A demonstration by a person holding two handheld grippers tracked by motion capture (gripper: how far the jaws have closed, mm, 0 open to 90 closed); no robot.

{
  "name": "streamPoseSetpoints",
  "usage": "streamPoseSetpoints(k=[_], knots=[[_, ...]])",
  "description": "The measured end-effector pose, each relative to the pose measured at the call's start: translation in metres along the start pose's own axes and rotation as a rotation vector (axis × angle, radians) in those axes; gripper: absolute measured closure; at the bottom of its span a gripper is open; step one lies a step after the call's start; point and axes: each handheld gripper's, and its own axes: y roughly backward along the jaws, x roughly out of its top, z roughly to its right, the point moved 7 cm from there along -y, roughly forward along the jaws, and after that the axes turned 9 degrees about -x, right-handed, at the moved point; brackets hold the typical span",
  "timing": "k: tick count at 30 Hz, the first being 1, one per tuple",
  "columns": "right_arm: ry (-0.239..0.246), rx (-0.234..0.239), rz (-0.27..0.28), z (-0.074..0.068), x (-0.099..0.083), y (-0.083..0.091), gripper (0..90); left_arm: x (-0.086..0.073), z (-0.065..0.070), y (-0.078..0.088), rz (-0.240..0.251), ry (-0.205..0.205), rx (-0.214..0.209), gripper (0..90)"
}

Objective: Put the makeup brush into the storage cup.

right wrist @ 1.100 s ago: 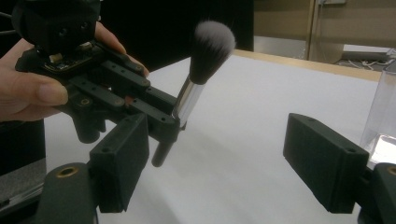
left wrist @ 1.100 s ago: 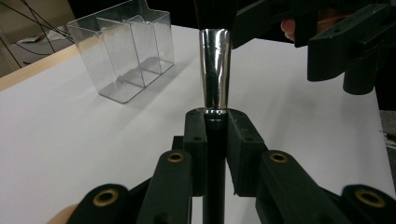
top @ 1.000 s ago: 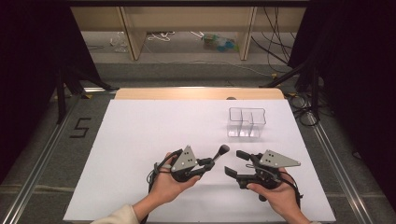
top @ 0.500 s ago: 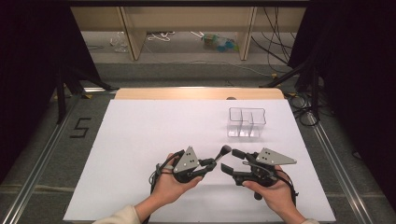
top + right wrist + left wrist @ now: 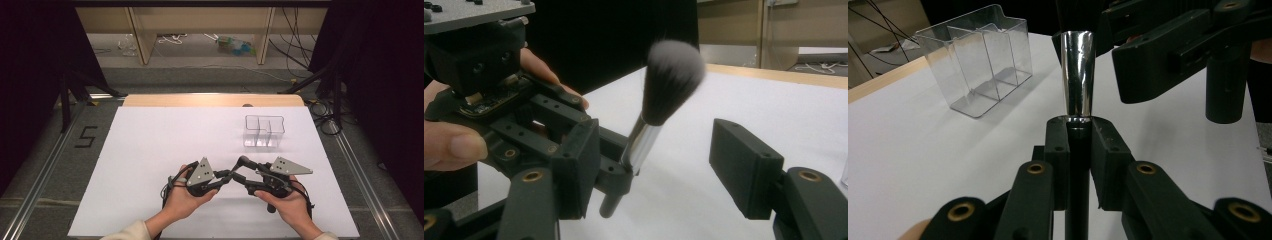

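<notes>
The left gripper (image 5: 231, 176) held the brush (image 5: 659, 107) clamped by its black handle, low over the tabletop (image 5: 165, 145), bristles up. The right gripper (image 5: 659, 170) had its jaws apart, just closing around the ferrule without touching. The brush looked light, its metal ferrule slippery and its bristles soft, so the handle was probably the safest hold.

Left hand-held gripper (image 5: 226, 176) clamped tight, right hand-held gripper (image 5: 239, 172) facing it, jaws parted and just been closing
</notes>
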Motion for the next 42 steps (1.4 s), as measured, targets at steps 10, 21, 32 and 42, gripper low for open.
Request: streamPoseSetpoints(k=[10, 21, 32, 42], knots=[[-0.014, 0.004, 0.008, -0.003, 0.0, -0.005, 45.3, 0.002, 0.002, -0.001, 0.005, -0.004, 0.003, 79.3], [-0.063, 0.007, 0.028, -0.003, 0.002, -0.009, 55.6, 0.001, 0.002, -0.003, 0.007, 0.0, 0.009, 79.3], [-0.084, -0.002, 0.04, -0.001, 0.002, -0.01, 63.1, 0.002, 0.003, -0.004, 0.016, 0.011, 0.019, 79.3], [-0.108, 0.004, 0.033, -0.002, 0.001, -0.011, 70.3, 0.003, 0.001, -0.004, 0.015, -0.017, 0.026, 79.2]])
